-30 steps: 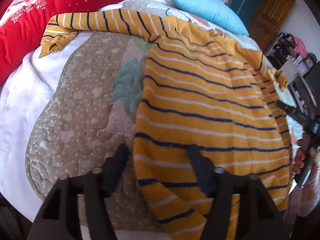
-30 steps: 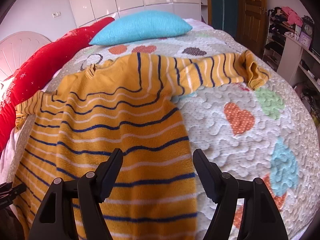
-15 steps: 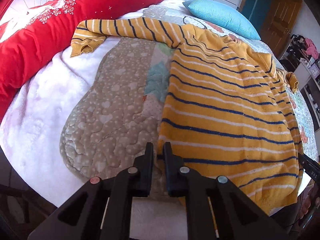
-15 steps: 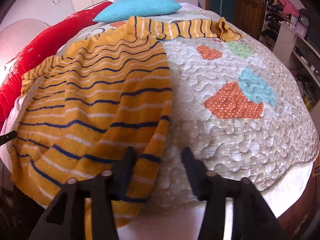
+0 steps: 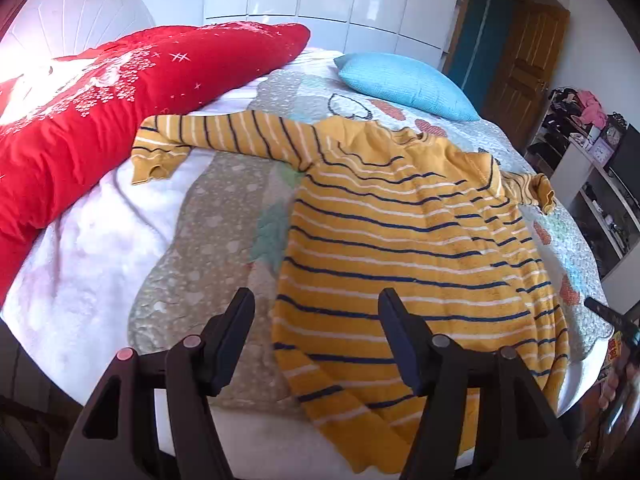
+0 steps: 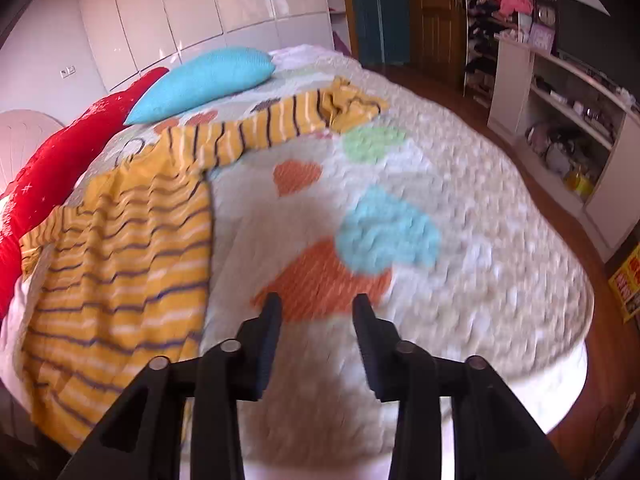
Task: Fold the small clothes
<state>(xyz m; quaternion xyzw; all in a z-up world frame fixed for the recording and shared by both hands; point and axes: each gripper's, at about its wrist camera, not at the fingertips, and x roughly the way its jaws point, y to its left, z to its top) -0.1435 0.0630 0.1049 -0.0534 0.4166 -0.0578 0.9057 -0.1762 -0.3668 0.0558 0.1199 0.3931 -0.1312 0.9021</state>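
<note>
Red pillow [image 5: 120, 92]: at 10 o'clock in the left wrist view, along the bed's far left edge.
Striped sweater [image 5: 400, 248]: yellow with navy and white stripes, spread flat on the quilt [image 6: 460, 208], sleeves out toward 10 and 3 o'clock, hem hanging over the near bed edge at 6 o'clock.
Left gripper [image 5: 316, 312]: jaws opening, raised above the sweater's near left edge; pads not touching the cloth.
Blue pillow [image 5: 404, 84]: at 12 o'clock beyond the collar.
Right gripper [image 6: 318, 312]: jaws opening, nothing between them, over bare quilt; sweater at its 9 o'clock.
</note>
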